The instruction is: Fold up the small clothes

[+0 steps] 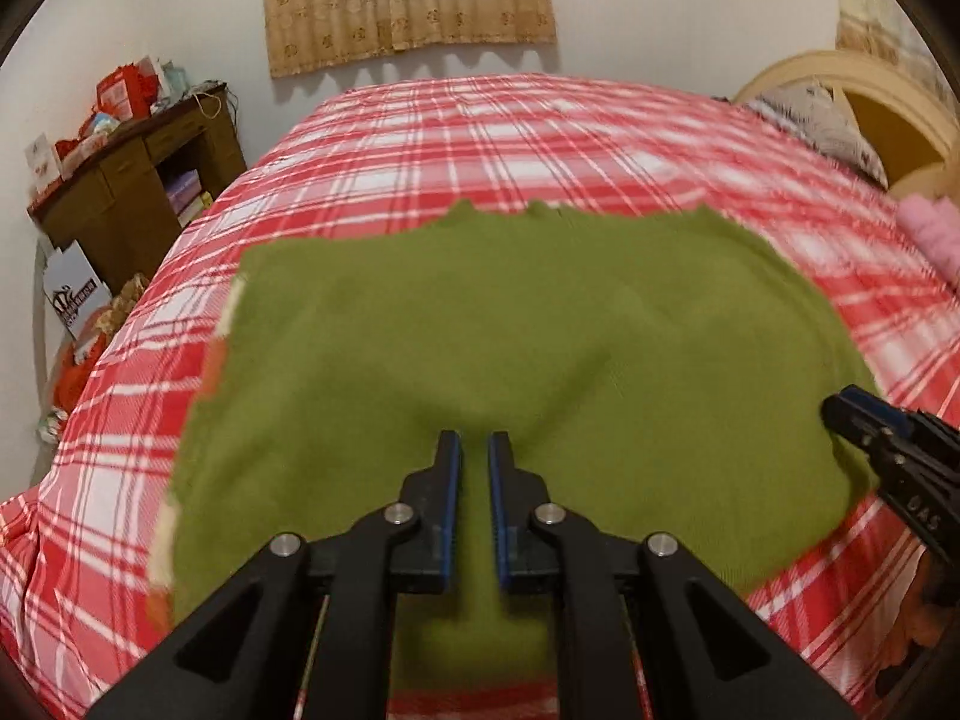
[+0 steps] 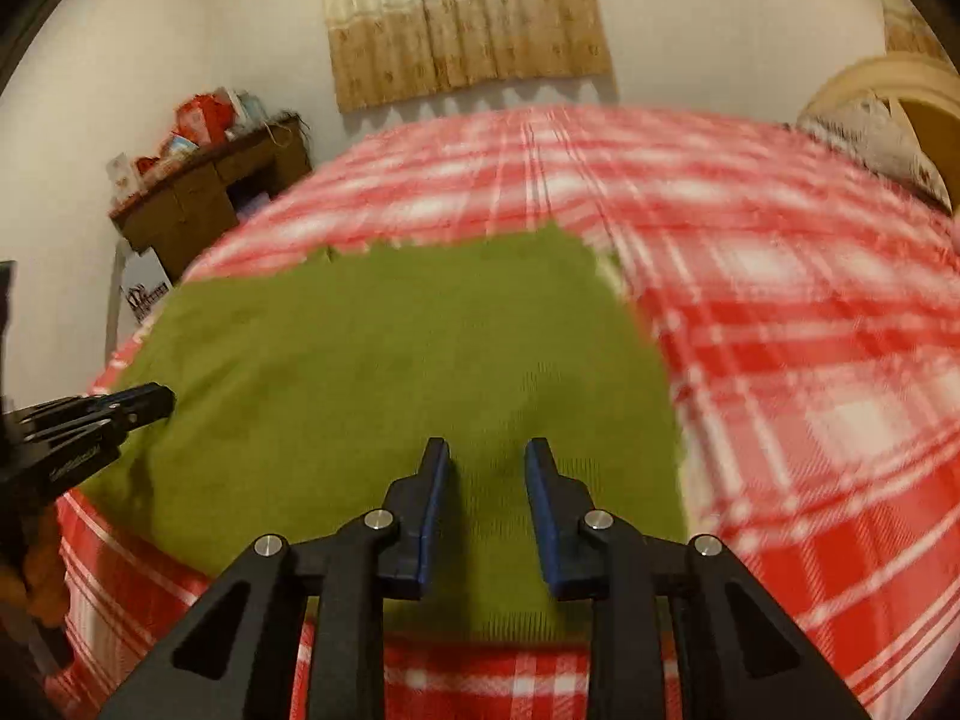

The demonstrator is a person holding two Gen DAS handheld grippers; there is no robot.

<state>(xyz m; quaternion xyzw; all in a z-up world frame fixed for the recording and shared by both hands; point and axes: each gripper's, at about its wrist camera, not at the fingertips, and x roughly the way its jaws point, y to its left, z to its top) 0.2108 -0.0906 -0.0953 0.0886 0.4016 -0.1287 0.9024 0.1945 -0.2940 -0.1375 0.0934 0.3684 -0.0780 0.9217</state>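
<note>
Green cloth [image 1: 510, 360] lay flat on bed [image 1: 480, 138], centre to 6 o'clock. Left gripper [image 1: 474, 450] hovered nearly closed, holding nothing; right gripper [image 2: 487, 456] hung apart, empty, above near hem. Risked pinching bedsheet with cloth, or dragging fabric into wrinkles, given blur.

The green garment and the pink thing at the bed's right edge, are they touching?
Apart. In the left wrist view, plaid bedsheet shows plainly between the green garment and the pink thing.
</note>
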